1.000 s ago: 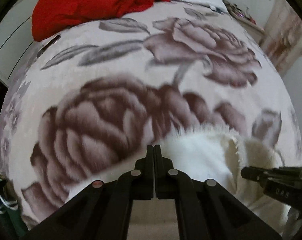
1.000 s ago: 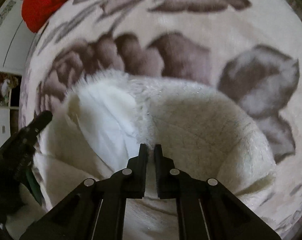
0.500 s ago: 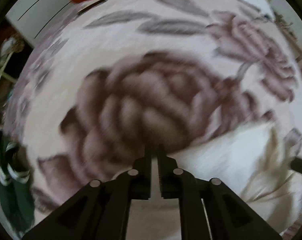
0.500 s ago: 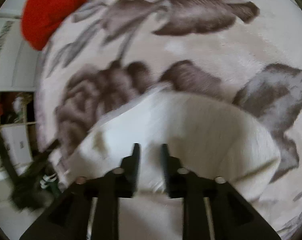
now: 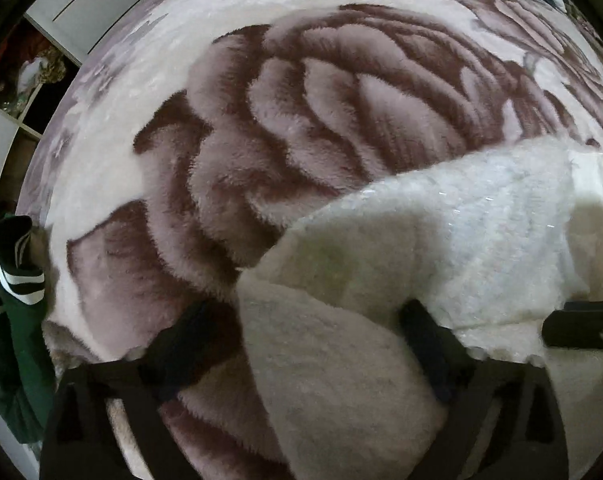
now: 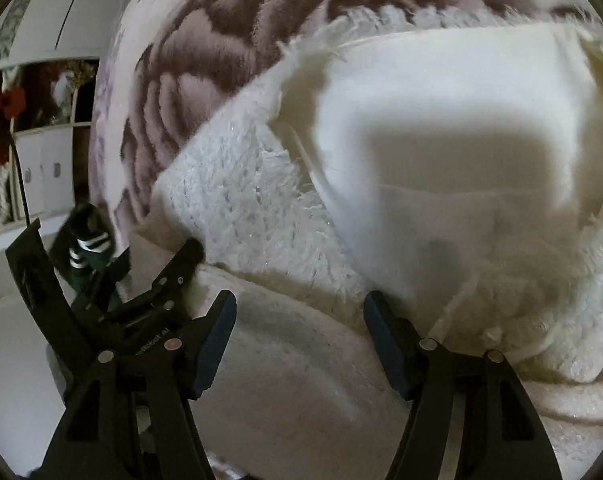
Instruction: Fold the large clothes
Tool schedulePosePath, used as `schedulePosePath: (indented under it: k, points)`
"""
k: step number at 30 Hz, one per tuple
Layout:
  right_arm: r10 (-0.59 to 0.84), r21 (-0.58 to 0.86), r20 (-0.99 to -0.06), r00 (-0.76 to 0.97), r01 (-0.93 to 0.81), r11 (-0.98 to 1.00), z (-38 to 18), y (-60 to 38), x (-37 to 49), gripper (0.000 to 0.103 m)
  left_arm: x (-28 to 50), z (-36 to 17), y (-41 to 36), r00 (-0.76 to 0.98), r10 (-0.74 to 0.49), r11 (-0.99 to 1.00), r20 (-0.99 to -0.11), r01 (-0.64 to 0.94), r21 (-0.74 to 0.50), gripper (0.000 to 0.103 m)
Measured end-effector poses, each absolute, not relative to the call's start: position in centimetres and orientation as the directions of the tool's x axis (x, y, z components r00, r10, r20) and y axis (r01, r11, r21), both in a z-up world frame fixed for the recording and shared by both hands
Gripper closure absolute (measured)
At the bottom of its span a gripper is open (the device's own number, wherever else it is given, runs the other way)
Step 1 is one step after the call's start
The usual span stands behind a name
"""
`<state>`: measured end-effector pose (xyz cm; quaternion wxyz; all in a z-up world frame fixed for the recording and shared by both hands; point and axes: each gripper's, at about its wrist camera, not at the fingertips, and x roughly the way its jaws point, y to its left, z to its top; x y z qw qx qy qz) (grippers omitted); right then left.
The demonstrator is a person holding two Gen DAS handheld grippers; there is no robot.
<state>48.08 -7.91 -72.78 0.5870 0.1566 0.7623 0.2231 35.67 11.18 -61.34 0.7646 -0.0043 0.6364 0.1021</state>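
Left wrist view: my left gripper stands with its jaws wide apart over the near edge of the fluffy white garment, which lies on the flowered blanket so that the bed bears its weight while I fold. Right wrist view: my right gripper has just been opening; white pile lies beneath and between its jaws, unpressed, and the smooth lining faces up. Both grippers, I judge, have let go of a laid-down fold. A green striped garment hangs off the bed edge. No container is visible.
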Motion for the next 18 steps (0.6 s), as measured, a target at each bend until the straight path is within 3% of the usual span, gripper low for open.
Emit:
schedulePosePath:
  k: [1,2,3,6,10,16,18]
  points:
    - [0.482,0.505,-0.839,-0.253,-0.030,0.863,-72.9,-7.7,48.0,0.069,35.9,-61.7,11.5,0.165,0.106,0.983,-0.981,-0.164,0.079,0.000]
    - [0.446,0.467,-0.862,-0.242,-0.038,0.883,-73.2,-7.6,48.0,0.090,36.1,-62.0,12.0,0.161,0.065,0.985,-0.985,-0.171,0.037,0.000]
    - [0.444,0.463,-0.867,-0.225,-0.036,0.886,-73.4,-7.5,48.0,0.094,36.3,-62.4,12.5,0.158,0.027,0.983,-0.987,-0.182,-0.003,0.000]
    - [0.436,0.448,-0.883,-0.171,-0.039,0.893,-72.5,-8.2,48.0,0.099,36.4,-62.8,13.9,0.168,-0.064,0.974,-0.984,-0.202,-0.098,0.000]
    - [0.435,0.437,-0.899,-0.055,-0.029,0.899,-69.4,-8.9,48.1,0.103,37.1,-61.6,14.7,0.160,-0.082,0.978,-0.984,-0.180,-0.110,0.000]
    - [0.481,0.481,-0.875,-0.057,0.019,0.877,-69.1,-10.5,49.9,0.103,37.3,-56.7,14.3,0.257,0.095,0.984,-0.962,-0.173,0.051,0.000]
    - [0.541,0.537,-0.834,-0.113,0.067,0.841,-70.2,-10.8,50.4,0.102,37.3,-56.4,13.5,0.250,0.195,0.973,-0.948,-0.167,0.156,0.000]
